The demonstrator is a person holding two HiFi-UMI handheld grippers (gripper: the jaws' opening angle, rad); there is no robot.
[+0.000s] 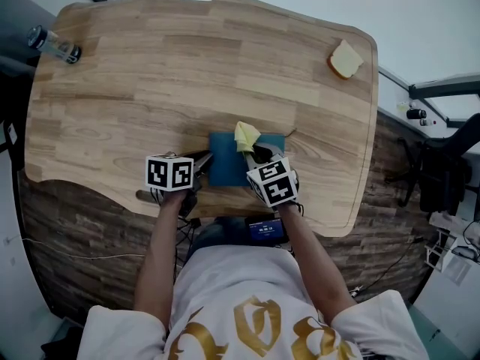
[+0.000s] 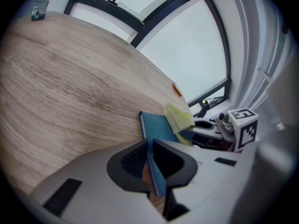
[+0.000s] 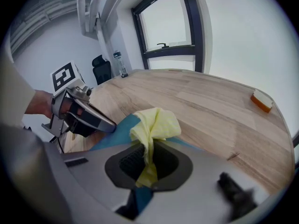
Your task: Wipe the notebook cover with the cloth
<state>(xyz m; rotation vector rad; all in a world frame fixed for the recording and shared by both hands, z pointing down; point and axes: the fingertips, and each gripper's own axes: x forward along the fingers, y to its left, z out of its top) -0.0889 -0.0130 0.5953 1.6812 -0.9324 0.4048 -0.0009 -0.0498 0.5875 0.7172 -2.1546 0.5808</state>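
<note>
A blue notebook (image 1: 229, 156) lies flat near the front edge of the wooden table (image 1: 150, 73). My left gripper (image 1: 202, 162) is shut on the notebook's left edge (image 2: 153, 164), its cover pinched between the jaws. My right gripper (image 1: 256, 154) is shut on a yellow cloth (image 1: 247, 135), which bunches up over the notebook's far right part. In the right gripper view the cloth (image 3: 154, 125) hangs between the jaws above the blue cover (image 3: 119, 132). The left gripper view shows the cloth (image 2: 179, 118) and the right gripper (image 2: 205, 125) beyond the notebook.
A clear plastic bottle (image 1: 54, 45) lies at the table's far left corner. A sponge (image 1: 345, 59) sits at the far right corner. A dark office chair (image 1: 442, 171) stands to the right of the table. A window frame (image 3: 163, 22) rises behind the table.
</note>
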